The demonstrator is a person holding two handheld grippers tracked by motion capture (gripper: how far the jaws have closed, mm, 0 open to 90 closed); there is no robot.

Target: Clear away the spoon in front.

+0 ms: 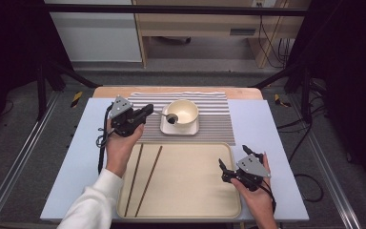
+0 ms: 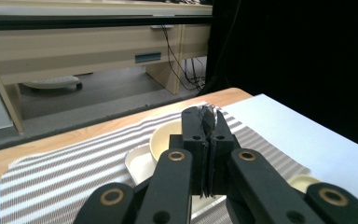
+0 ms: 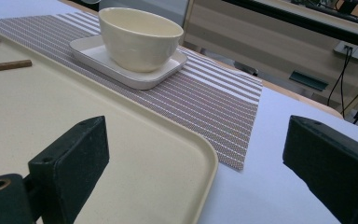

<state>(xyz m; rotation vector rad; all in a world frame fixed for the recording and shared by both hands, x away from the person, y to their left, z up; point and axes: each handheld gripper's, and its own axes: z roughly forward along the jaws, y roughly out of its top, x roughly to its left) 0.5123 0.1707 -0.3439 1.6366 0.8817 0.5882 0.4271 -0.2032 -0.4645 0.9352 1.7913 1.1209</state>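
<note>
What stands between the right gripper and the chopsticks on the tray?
Nothing visible does. From the right gripper, open at the tray's right side, bare tray surface stretches left to the chopsticks.

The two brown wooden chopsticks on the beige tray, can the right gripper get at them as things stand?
Probably yes. The right gripper is open at the right edge of the beige tray, and bare tray surface lies between it and the two brown wooden chopsticks. The left forearm borders them on the far side.

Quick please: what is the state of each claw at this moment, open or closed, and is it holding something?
Left claw: closed on the spoon handle, spoon's dark end at the bowl.
Right claw: open, holding nothing, over the tray.
</note>
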